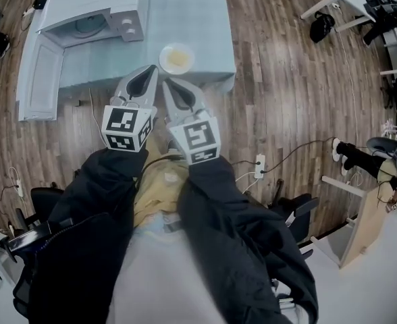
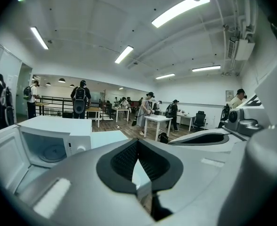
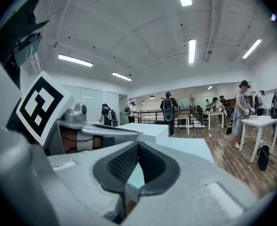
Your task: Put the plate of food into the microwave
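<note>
A white plate of yellowish food (image 1: pixel 176 58) sits near the front edge of the light-blue table (image 1: pixel 192 12). The white microwave (image 1: pixel 94 12) stands at the table's left with its door (image 1: pixel 40 79) swung open; its cavity and turntable (image 2: pixel 51 149) show in the left gripper view. My left gripper (image 1: pixel 151 69) and right gripper (image 1: pixel 166 83) hover side by side just in front of the plate, short of it. Both are shut with nothing between the pads. The left gripper's own tips (image 2: pixel 138 142) and the right gripper's own tips (image 3: pixel 138 145) are pressed together.
A wooden floor surrounds the table. A power strip (image 1: pixel 259 164) and cables lie on the floor to the right, near chairs (image 1: pixel 296 214). Several people stand by white tables (image 2: pixel 157 121) at the back of the room.
</note>
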Demonstrator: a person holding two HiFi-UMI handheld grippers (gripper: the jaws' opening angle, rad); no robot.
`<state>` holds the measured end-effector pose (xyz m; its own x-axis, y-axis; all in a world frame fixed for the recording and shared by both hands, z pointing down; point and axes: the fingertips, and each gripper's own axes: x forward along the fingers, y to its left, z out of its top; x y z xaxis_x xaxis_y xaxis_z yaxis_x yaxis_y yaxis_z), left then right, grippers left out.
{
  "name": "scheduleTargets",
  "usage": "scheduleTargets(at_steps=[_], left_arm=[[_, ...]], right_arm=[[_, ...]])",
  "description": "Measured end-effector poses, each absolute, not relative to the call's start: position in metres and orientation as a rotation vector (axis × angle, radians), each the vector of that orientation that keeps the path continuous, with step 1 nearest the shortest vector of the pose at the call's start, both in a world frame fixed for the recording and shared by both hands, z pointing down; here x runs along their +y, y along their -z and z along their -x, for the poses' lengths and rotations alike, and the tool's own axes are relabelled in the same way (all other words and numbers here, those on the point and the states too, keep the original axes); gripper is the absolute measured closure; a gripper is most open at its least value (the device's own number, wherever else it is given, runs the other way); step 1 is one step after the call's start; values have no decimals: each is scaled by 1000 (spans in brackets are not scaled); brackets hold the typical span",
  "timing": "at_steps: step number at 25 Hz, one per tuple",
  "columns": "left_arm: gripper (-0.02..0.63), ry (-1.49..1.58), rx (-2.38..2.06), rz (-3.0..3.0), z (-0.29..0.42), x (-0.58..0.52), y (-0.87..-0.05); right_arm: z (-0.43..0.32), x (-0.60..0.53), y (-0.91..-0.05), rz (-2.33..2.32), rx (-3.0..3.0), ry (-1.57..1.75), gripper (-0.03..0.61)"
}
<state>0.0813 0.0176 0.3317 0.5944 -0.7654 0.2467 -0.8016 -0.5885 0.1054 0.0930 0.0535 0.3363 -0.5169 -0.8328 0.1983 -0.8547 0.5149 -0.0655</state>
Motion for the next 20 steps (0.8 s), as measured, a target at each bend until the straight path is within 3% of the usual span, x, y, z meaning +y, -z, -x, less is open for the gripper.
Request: scheduleTargets(at_steps=[14, 20], left_arm=[[618, -281, -1345, -2496, 31, -75, -370], [618, -326, -1225, -2483, 39, -107, -390]], right_arm=[[1, -52, -375, -1384, -2592, -303, 578], [3, -83, -399, -1442, -2484, -391, 578]])
